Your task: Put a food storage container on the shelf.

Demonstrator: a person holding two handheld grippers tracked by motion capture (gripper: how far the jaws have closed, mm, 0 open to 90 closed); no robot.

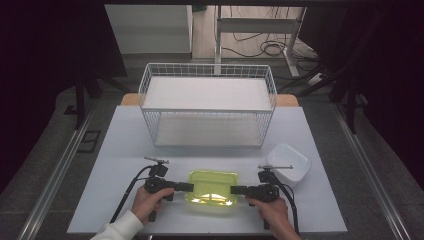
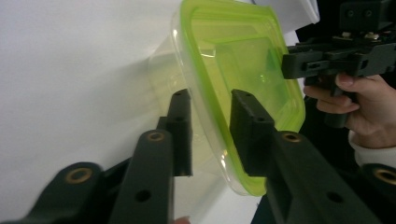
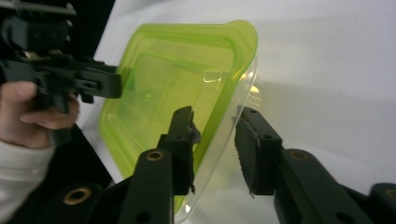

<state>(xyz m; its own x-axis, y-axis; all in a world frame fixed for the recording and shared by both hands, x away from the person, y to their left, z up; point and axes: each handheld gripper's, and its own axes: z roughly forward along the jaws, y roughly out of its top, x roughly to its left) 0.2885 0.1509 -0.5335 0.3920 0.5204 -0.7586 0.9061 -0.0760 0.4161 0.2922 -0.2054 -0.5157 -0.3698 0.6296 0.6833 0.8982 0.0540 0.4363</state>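
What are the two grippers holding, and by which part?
Both hold the clear container with the green lid: the left gripper has its jaws across the rim at one end, the right gripper across the rim at the opposite end.

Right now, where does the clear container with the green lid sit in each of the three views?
High view: the container sits low centre on the white table, between the left gripper and the right gripper.
Left gripper view: upper centre, its edge between the jaws.
Right gripper view: centre-left, its edge between the jaws.
Shared landmark: the green lid.
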